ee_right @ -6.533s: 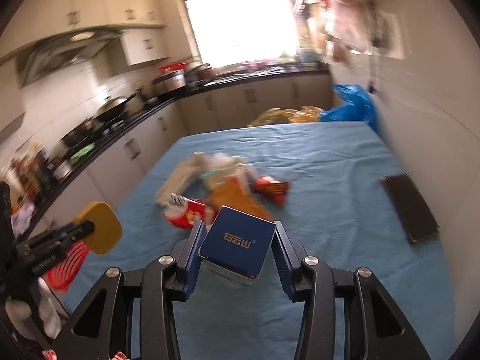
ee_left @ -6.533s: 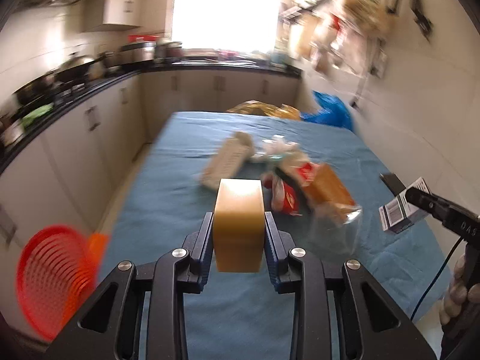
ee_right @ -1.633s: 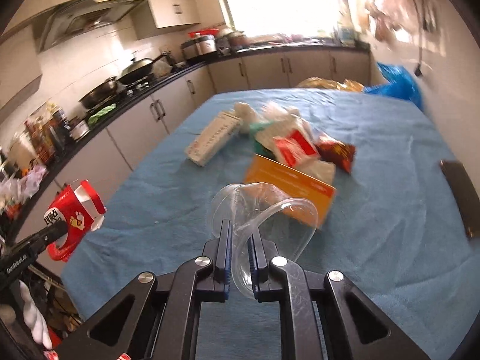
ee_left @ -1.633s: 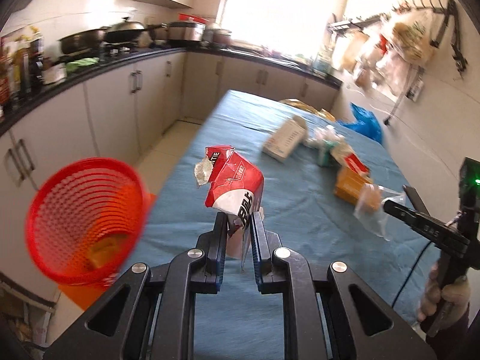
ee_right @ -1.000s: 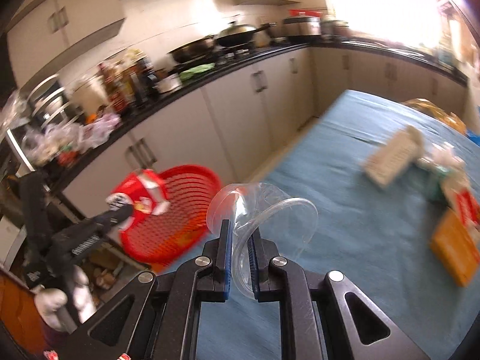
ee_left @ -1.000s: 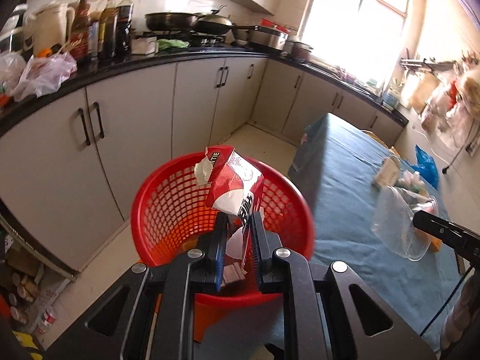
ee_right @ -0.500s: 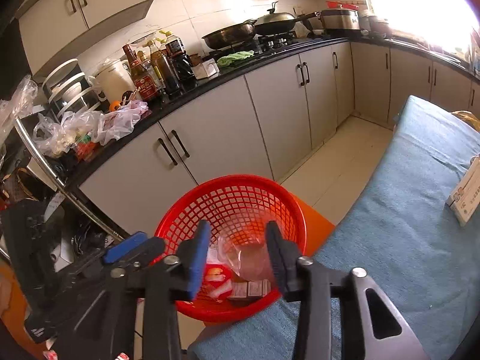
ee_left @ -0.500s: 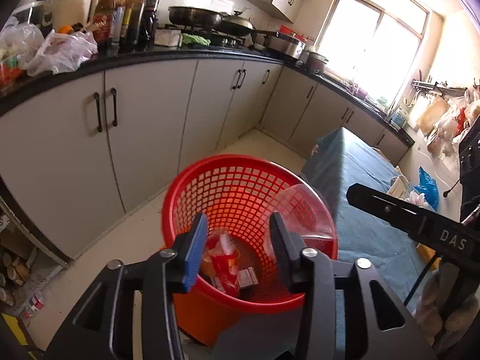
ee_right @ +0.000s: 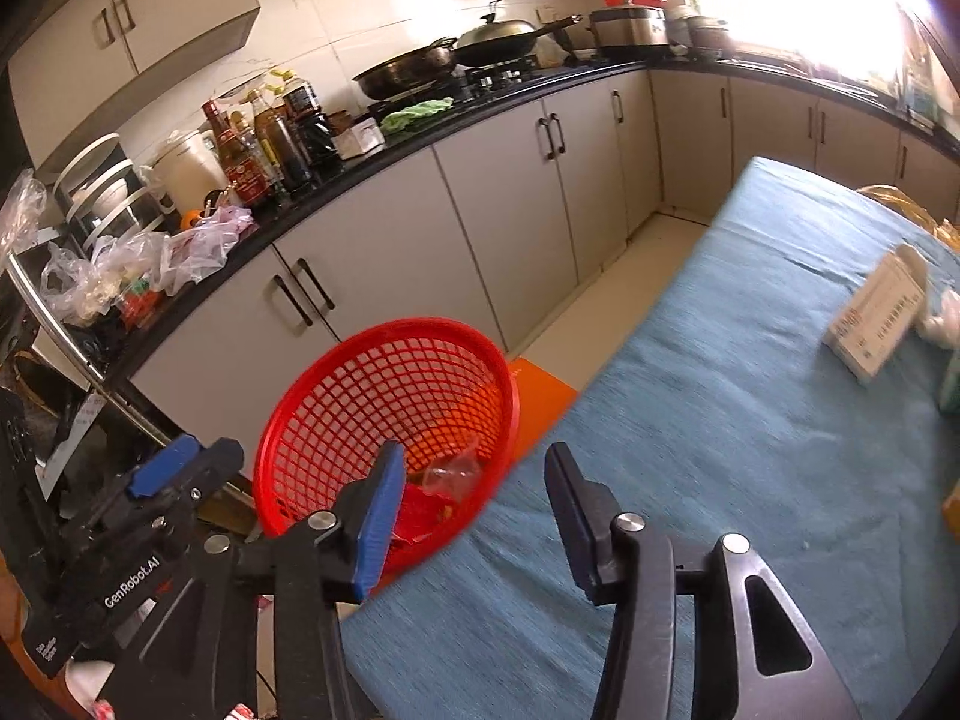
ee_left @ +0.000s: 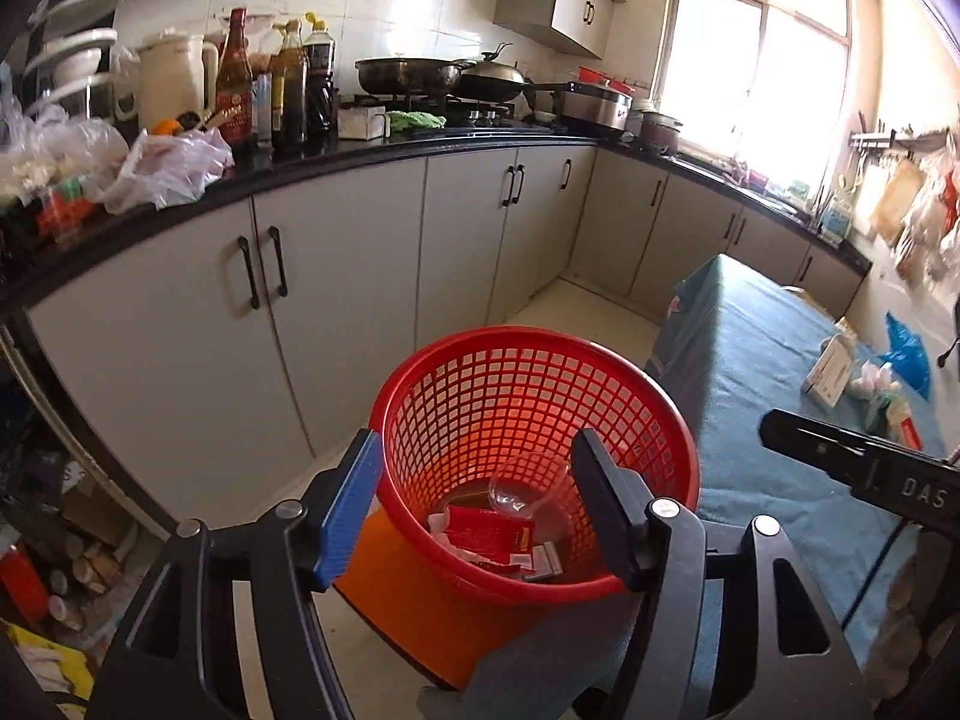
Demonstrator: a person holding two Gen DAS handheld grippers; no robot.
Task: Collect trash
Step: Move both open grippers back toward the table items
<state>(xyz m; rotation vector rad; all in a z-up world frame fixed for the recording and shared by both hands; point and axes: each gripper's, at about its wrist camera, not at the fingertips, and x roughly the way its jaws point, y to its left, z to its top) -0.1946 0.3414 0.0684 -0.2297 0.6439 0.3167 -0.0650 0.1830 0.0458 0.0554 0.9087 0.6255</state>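
A red mesh basket [ee_left: 534,396] stands on the floor by the table's end, also seen in the right wrist view [ee_right: 384,384]. In it lie a red snack bag [ee_left: 489,534], a clear plastic cup [ee_left: 522,489] and small boxes. My left gripper [ee_left: 474,438] hovers over the basket, its jaws opening with nothing between them. My right gripper [ee_right: 474,450] hangs over the basket's rim and the table edge, its jaws opening and empty too. More trash, including a white box [ee_right: 876,324], lies on the blue-covered table [ee_right: 750,420].
An orange block [ee_left: 396,594] sits under the basket. Grey cabinets [ee_left: 336,300] and a black counter with bottles, bags and pans run along the left. Clutter lies on the floor at lower left [ee_left: 54,600]. A person's hand holds the right gripper.
Both grippers let go: the red bag and the clear cup dropped into the basket. Both sets of jaws stand wider than half a second ago. The right gripper swung toward the table.
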